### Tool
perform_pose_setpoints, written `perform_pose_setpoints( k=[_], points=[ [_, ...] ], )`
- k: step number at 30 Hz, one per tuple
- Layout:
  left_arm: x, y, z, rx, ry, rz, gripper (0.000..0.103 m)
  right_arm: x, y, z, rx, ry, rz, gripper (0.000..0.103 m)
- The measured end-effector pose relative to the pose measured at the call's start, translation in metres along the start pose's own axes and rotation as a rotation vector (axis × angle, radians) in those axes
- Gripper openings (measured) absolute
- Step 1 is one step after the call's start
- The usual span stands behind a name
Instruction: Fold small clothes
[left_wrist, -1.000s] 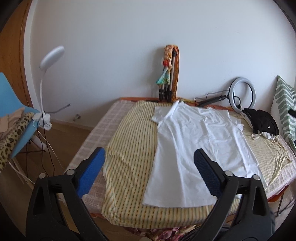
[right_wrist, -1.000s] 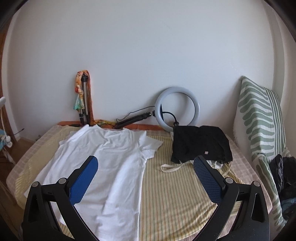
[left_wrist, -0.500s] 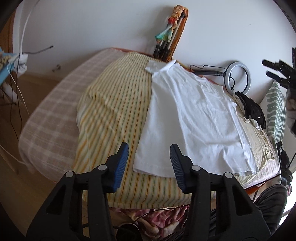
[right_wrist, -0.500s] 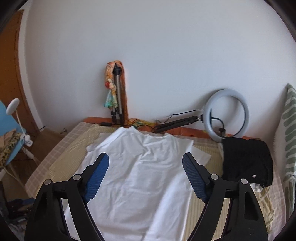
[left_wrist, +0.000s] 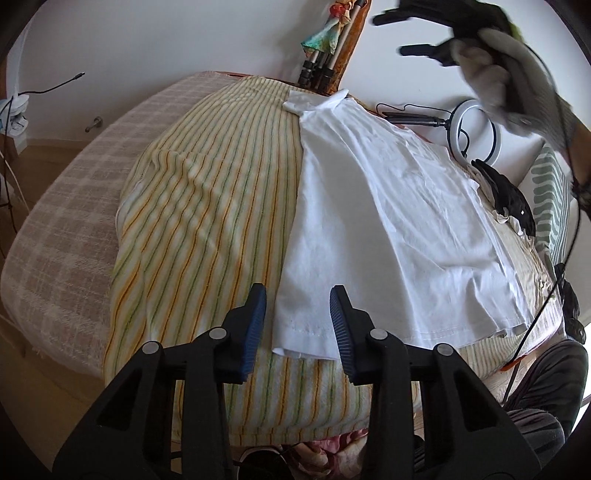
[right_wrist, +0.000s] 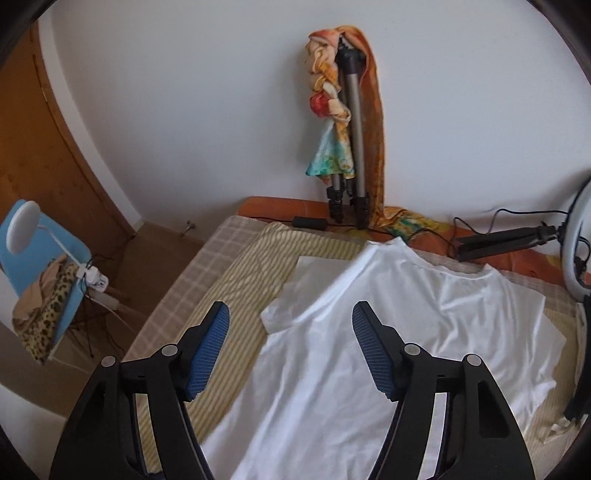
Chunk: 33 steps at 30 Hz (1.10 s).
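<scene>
Currently both jaws stand open and empty. Shirt (left_wrist: 388, 206) lies flat on bed (left_wrist: 66, 206). Lower left gripper (left_wrist: 297, 310) squarely over near hem corner; right gripper (right_wrist: 290, 343) takes the shoulder.

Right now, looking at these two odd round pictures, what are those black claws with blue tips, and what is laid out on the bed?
No robot here: a person holds a hand-operated two-finger gripper in each hand, with a fisheye camera on each looking along its fingers. One picture is from the left gripper, the other from the right gripper. Both are open and hold nothing. On the bed, a white T-shirt lies flat on a striped blanket. The left gripper hovers at the shirt's hem corner, the right near a sleeve. Behind stand a tripod and a ring light.
</scene>
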<state>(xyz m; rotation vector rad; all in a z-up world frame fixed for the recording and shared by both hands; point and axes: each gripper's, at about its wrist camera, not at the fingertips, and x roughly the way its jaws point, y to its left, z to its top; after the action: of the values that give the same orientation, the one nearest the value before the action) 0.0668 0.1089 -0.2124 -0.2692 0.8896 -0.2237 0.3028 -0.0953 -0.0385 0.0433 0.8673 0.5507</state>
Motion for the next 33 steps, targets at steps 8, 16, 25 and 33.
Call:
perform_pose_setpoints(
  k=[8,16,25,33],
  points=[
    [0.003,0.006,0.002,0.002,-0.015,-0.03,0.025,0.109,0.007,0.029,0.034,0.126,-0.023,0.065],
    [0.007,0.011,0.005,-0.019,-0.02,-0.058,0.008,0.185,0.004,0.037,0.067,0.197,-0.076,0.055],
    [0.007,0.018,0.005,-0.03,-0.029,-0.087,0.004,0.228,0.001,0.04,0.031,0.255,-0.239,0.05],
    [0.005,0.025,0.005,-0.078,-0.044,-0.12,0.002,0.215,0.0,0.043,0.008,0.29,-0.293,0.007]
  ],
)
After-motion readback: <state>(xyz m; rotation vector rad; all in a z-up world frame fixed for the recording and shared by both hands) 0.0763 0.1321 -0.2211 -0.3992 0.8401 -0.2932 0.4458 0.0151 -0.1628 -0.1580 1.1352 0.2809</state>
